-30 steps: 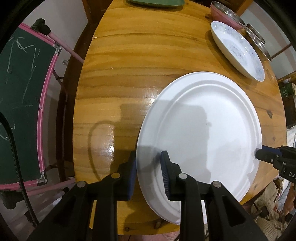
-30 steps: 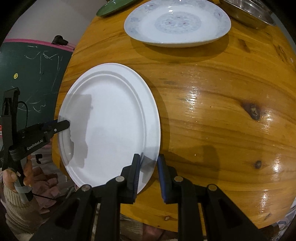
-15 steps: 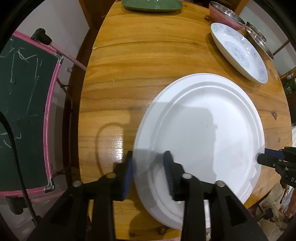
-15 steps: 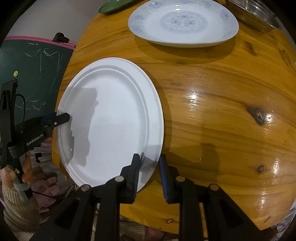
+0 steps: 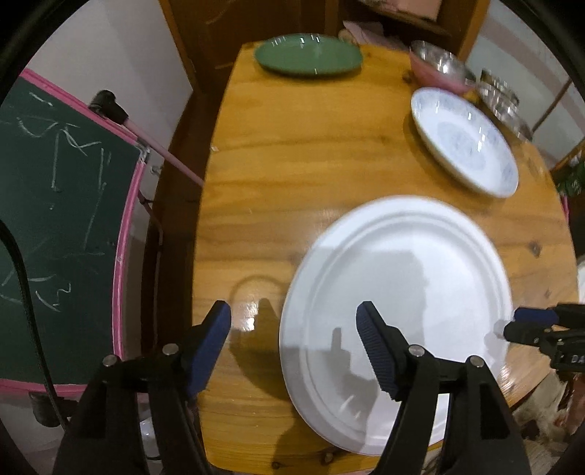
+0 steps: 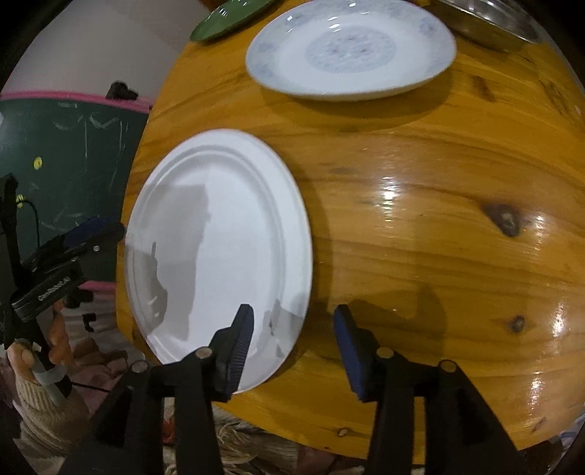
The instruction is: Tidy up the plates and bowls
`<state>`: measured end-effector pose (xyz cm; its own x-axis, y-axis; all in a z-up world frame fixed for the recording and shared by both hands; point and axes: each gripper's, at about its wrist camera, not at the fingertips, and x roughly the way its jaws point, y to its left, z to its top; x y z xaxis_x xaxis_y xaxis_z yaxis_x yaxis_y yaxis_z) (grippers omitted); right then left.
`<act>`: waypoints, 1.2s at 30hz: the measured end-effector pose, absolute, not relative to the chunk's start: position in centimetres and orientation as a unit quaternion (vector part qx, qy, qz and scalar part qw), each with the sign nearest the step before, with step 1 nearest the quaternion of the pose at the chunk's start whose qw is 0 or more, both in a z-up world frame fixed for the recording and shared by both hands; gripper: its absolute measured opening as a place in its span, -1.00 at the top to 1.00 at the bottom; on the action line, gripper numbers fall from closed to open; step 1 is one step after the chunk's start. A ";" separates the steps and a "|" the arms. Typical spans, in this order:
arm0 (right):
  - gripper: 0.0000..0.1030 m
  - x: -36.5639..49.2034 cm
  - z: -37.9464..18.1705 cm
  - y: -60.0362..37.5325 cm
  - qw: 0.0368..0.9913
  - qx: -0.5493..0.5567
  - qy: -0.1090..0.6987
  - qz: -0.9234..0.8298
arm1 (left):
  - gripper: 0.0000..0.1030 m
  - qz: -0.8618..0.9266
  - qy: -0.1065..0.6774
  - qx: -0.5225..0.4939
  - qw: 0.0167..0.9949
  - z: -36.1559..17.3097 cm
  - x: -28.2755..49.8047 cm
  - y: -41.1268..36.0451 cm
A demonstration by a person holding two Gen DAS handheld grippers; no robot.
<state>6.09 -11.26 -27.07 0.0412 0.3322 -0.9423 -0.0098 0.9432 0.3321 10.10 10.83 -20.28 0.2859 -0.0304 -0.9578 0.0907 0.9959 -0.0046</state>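
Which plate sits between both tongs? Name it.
The plain white plate, at the table's near edge. The blue-patterned plate and green plate lie farther back.

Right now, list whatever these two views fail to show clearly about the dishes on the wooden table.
- Green plate: right wrist view, top edge cuts off most of it.
- Steel bowls: left wrist view, blurred and overlapping; their number is unclear.
- Large plain white plate: left wrist view, near rim hidden behind the left tool.
- Blue-patterned white plate: both views, motif too blurred to read.
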 end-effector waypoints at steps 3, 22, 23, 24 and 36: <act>0.11 6.0 -26.7 -12.1 0.717 0.138 0.673 0.115 | -0.36 -0.041 0.584 0.012 0.811 -18.6 10.1 10.7; 0.11 8.0 -14.7 -19.3 0.818 0.140 0.556 0.057 | -0.36 -0.127 0.458 0.020 0.880 -5.6 14.0 2.3; 0.11 8.3 -14.0 -19.6 0.822 0.137 0.550 0.052 | -0.36 -0.134 0.453 0.021 0.881 -5.0 14.5 1.6; 0.11 8.4 -13.4 -20.5 0.826 0.134 0.545 0.051 | -0.36 -0.137 0.449 0.021 0.882 -4.5 14.8 1.2; 0.11 12.4 -10.0 -21.3 0.859 0.104 0.500 0.038 | -0.48 -0.135 0.493 0.032 0.859 -6.8 20.2 -3.7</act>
<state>12.36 -21.31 -10.01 0.4965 0.1689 -0.8514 0.0386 0.9756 0.2160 20.17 -3.72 -6.76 0.4776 -0.2007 -0.8553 0.2634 0.9615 -0.0786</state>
